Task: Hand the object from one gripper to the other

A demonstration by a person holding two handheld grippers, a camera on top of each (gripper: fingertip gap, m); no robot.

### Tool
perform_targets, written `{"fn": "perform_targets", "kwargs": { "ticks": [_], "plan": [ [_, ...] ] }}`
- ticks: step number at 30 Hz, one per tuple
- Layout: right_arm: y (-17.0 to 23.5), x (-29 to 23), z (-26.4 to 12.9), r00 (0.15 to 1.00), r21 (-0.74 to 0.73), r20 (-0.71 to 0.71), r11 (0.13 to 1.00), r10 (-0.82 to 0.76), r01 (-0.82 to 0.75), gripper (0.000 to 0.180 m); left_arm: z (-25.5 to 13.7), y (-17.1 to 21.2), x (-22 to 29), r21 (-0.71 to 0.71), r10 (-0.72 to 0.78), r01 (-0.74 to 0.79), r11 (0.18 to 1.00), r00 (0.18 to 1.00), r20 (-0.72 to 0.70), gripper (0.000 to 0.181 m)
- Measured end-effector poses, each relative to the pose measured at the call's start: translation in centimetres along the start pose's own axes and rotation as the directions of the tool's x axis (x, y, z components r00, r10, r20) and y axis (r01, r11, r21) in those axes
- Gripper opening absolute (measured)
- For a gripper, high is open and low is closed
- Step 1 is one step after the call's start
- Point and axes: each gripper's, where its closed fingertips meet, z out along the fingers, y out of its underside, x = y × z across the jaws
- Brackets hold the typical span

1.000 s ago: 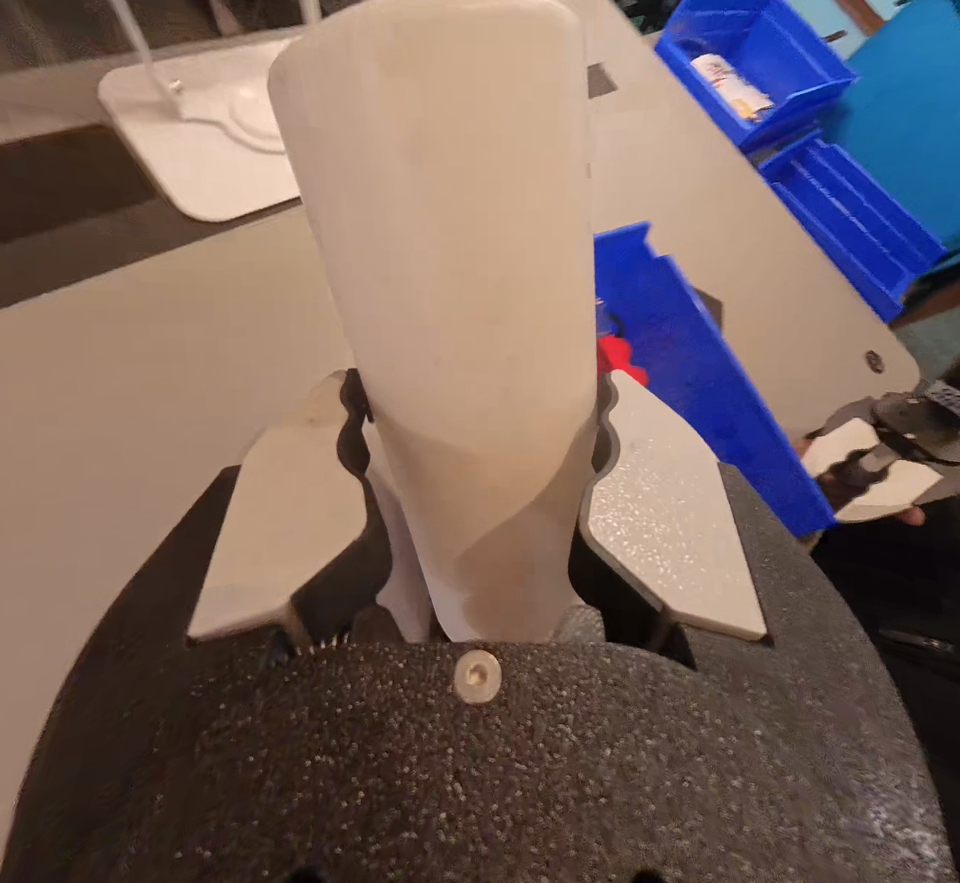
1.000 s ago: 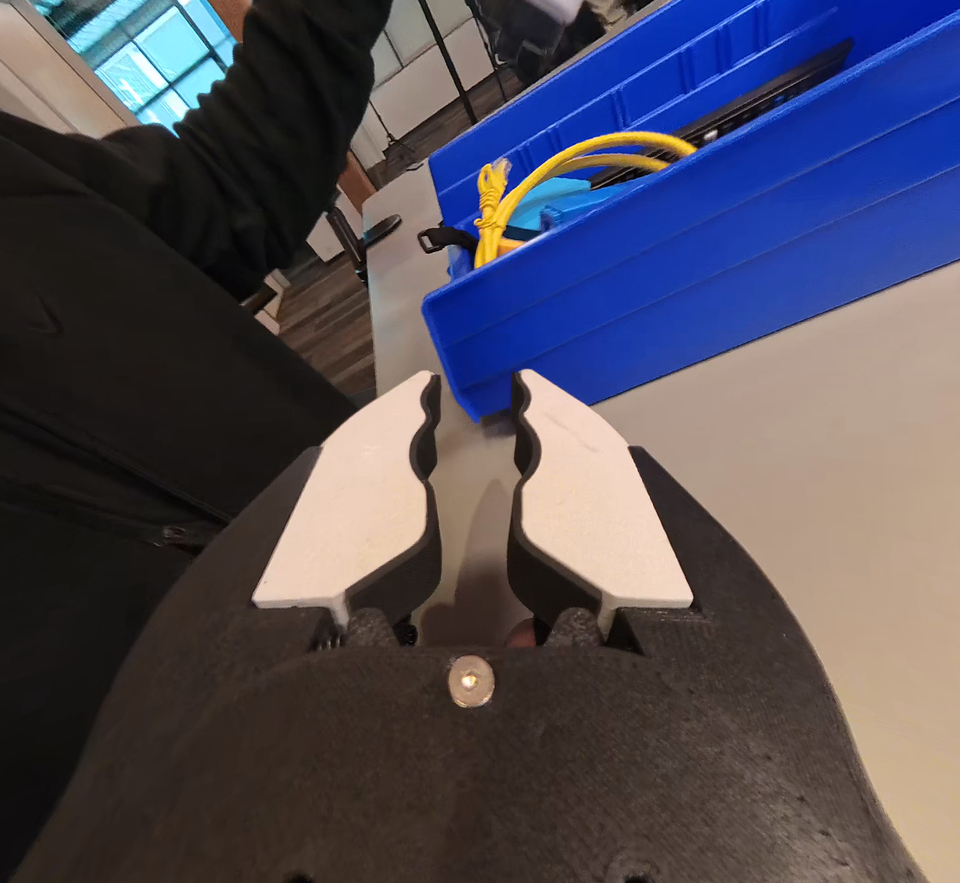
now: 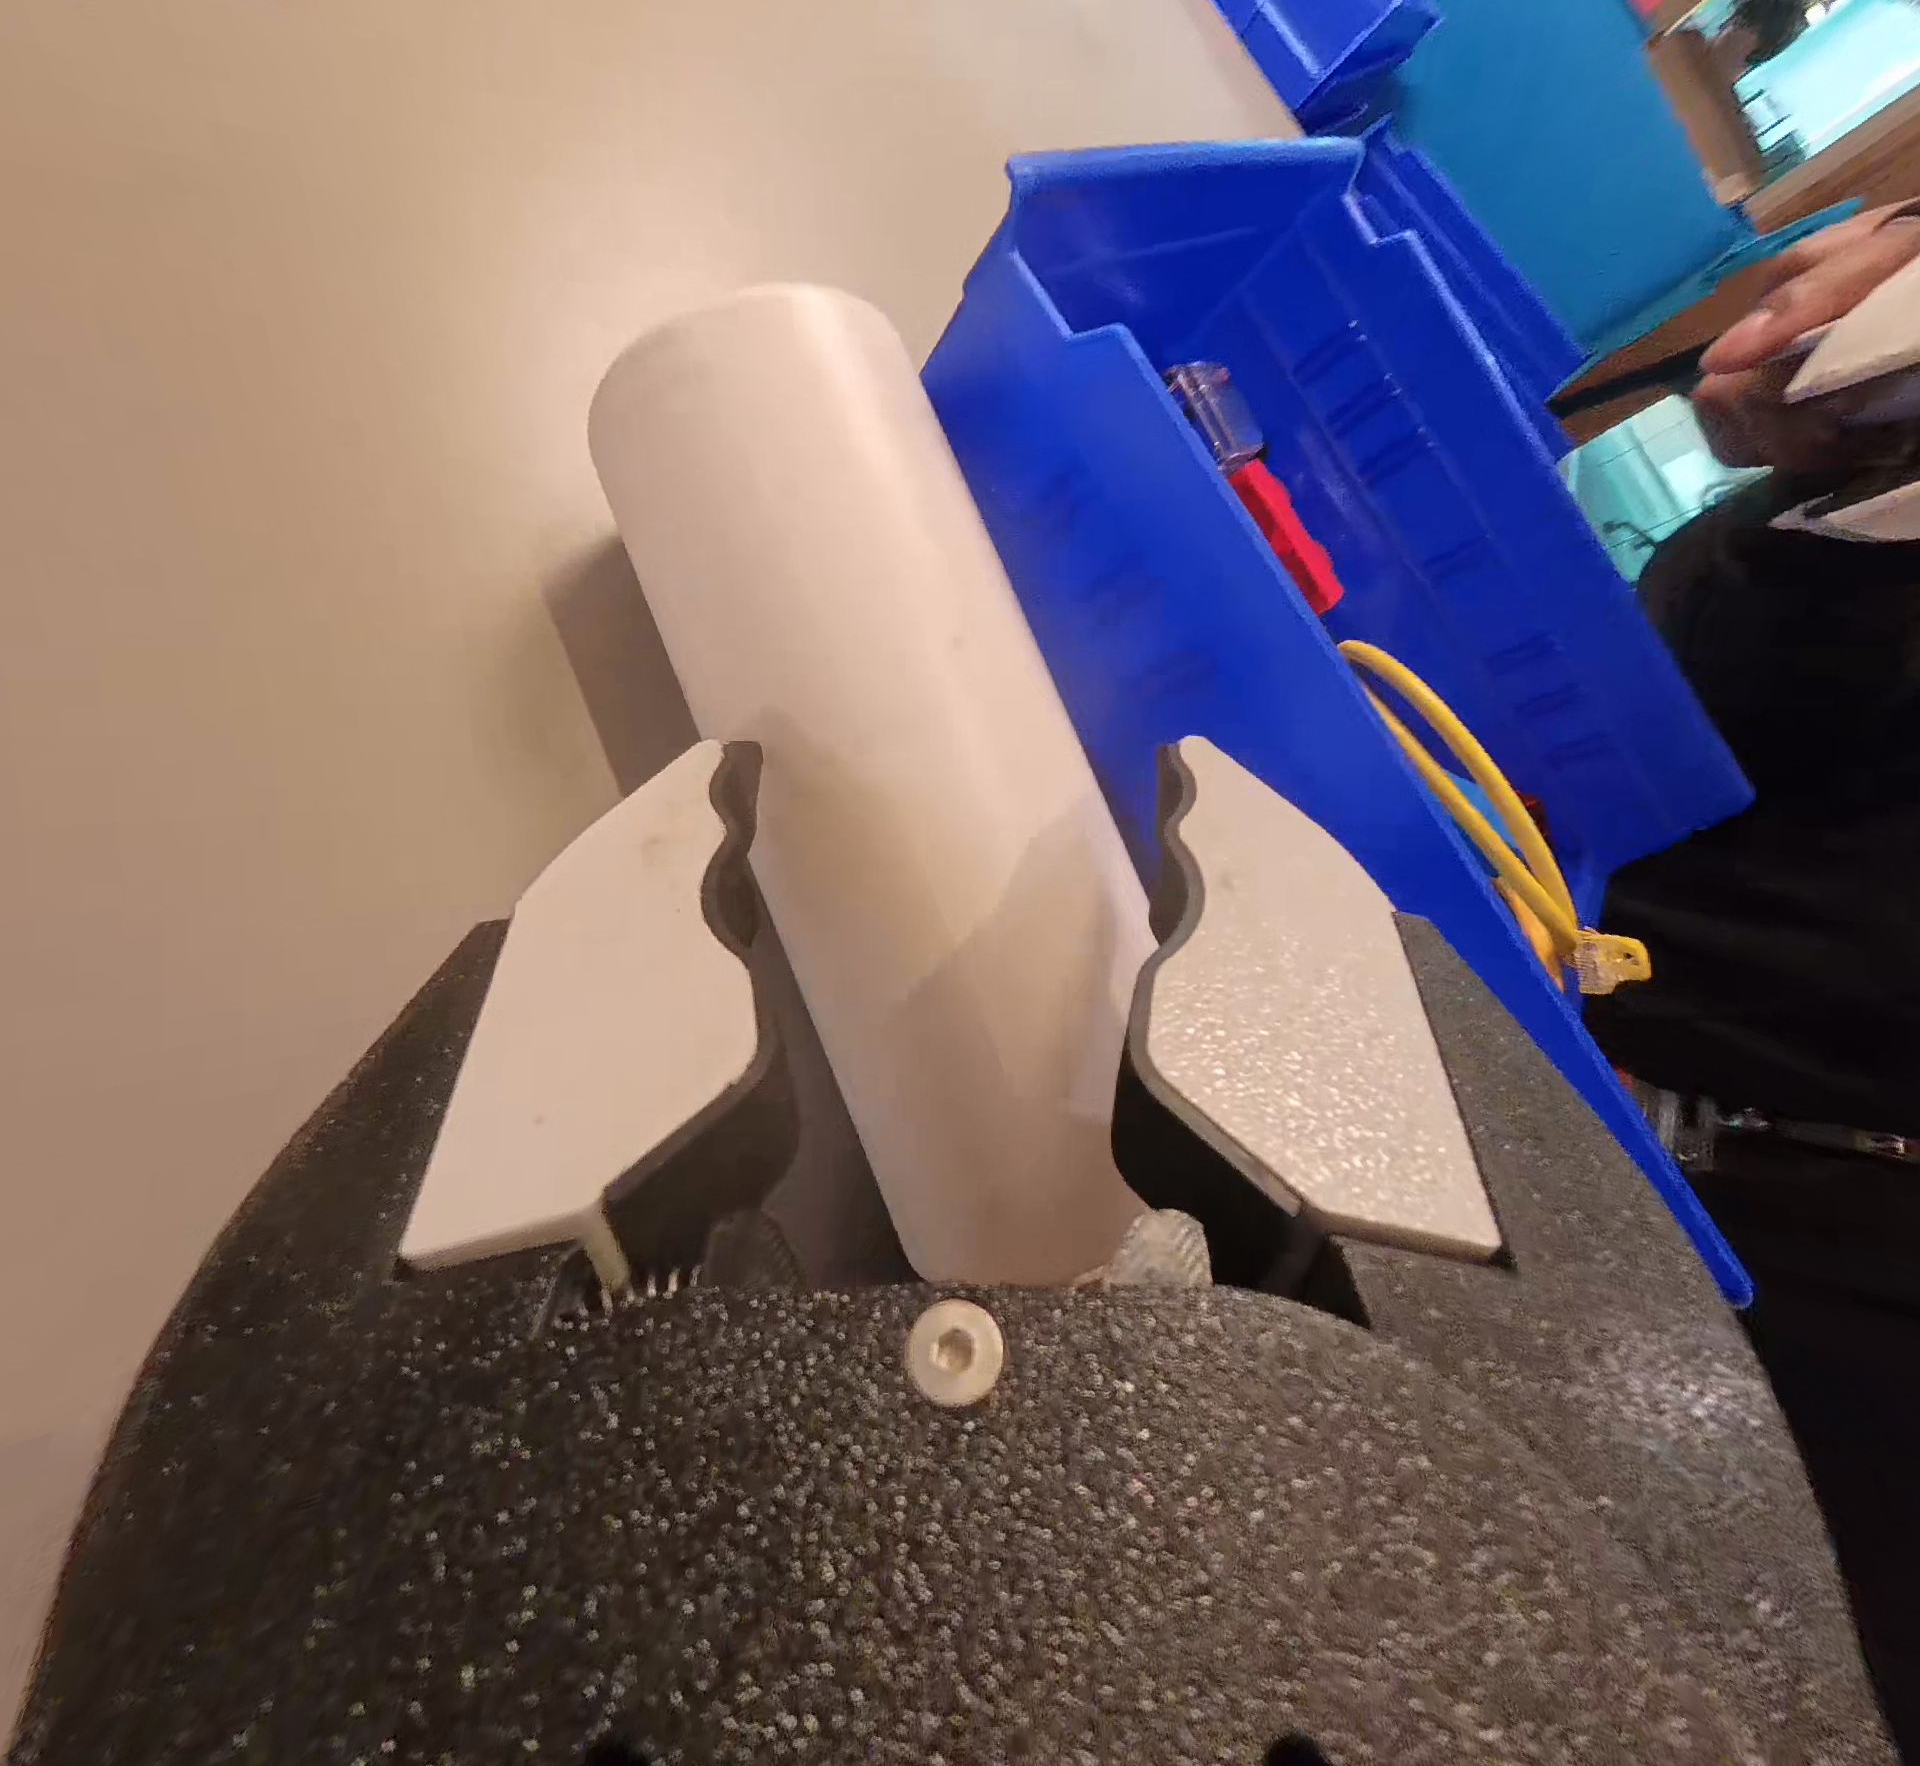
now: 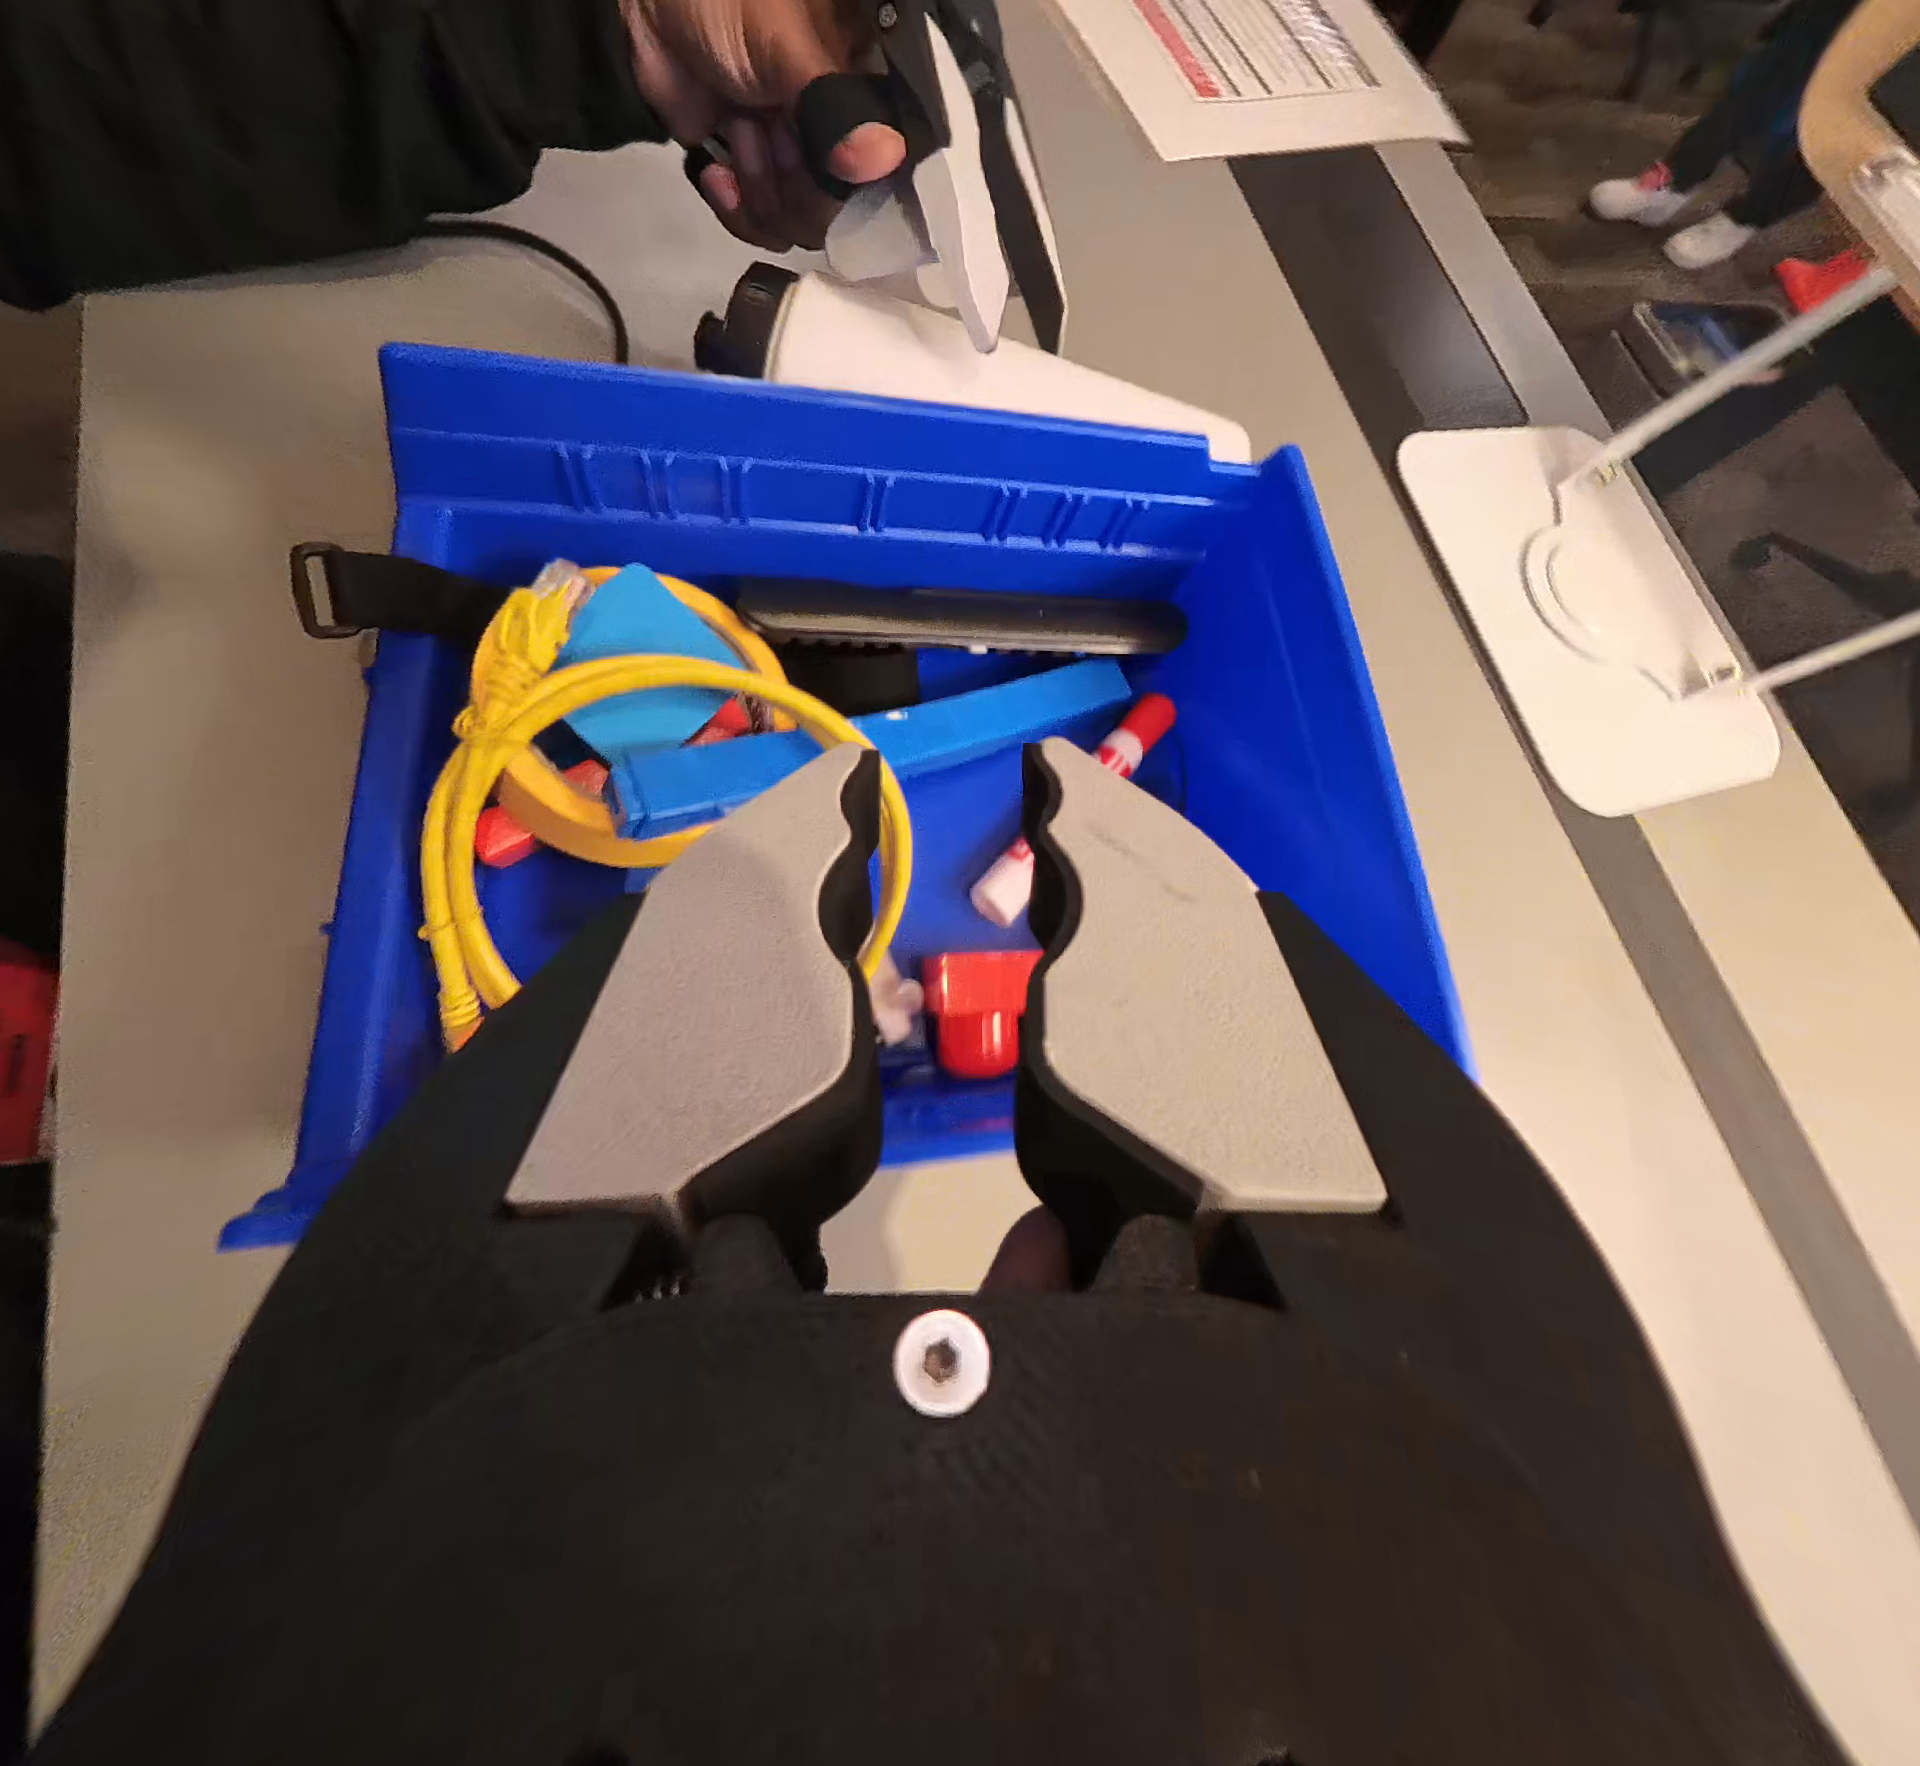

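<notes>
A: Left tongs (image 3: 951, 843)?
B: Clamped around the white bottle (image 3: 894, 781), just behind the blue bin (image 4: 1299, 677), over the worktop (image 3: 312, 366).
A: Right tongs (image 4: 948, 807)?
B: Parted, holding nothing, above that bin's yellow cable (image 4: 499, 781) and red cap (image 4: 977, 1010).

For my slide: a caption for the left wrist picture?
Left tool shut on a white bottle beside the blue bin.

Grey table (image 4: 1683, 1041), dark floor (image 4: 1558, 189).
</notes>
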Motion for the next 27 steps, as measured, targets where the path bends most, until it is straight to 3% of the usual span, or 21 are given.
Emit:
{"fn": "perform_targets", "kwargs": {
  "ticks": [6, 13, 18, 27],
  "plan": [
    [-2.2, -2.7, 6.0, 0.966, -0.061, 0.224, 0.988, -0.126, 0.143, 0.030, -0.8, -0.6, -0.9, 0.139, -0.030, 0.040, 0.989, 0.997, -0.072, 0.075],
    [-0.3, -10.9, 9.1, 0.814, -0.147, 0.551, 0.938, -0.185, 0.313, 0.041, -0.1, -0.4, -1.0, 0.143, -0.036, 0.047, 0.989, 0.997, -0.075, 0.075],
    [1.6, -11.8, 10.0, 0.821, -0.257, 0.530, 0.882, -0.213, 0.394, 0.048, -0.1, -0.6, -1.1, 0.156, -0.042, 0.052, 0.986, 0.997, -0.067, 0.074],
    [3.1, -9.9, 8.8, 0.847, -0.404, 0.423, 0.770, -0.322, 0.495, 0.036, -0.2, -0.8, -1.3, 0.170, -0.042, 0.050, 0.984, 0.998, -0.048, 0.073]
  ]
}}
